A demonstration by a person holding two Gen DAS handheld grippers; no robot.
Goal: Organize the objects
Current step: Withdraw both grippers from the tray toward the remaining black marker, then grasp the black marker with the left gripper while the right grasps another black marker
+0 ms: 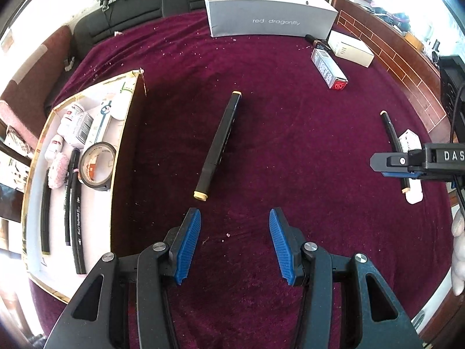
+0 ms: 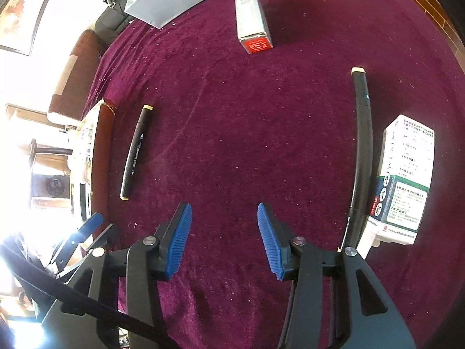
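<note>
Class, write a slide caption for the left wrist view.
Open left gripper faces a black marker on maroon cloth, beside a tray.

Black markers loose on the maroon cloth: two, one central (image 1: pixel 221 145) and one at right (image 2: pixel 361 145). Small cartons: three, namely red-ended (image 1: pixel 329 69), white (image 1: pixel 350 48) and green-and-white (image 2: pixel 404 177). Grey shoebox (image 1: pixel 268 10): one. Gold-rimmed tray (image 1: pixel 122 157): one. Tape roll (image 1: pixel 97 165): one.

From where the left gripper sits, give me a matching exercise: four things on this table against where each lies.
Things:
1. roll of tape
2. black marker
3. red-ended carton
4. grey shoebox

Places:
A. far edge of the purple cloth
B. inside the gold-edged tray
C. far right, short of a white box
D. on the cloth ahead of the open fingers

Pairs: 1-B, 2-D, 3-C, 4-A
</note>
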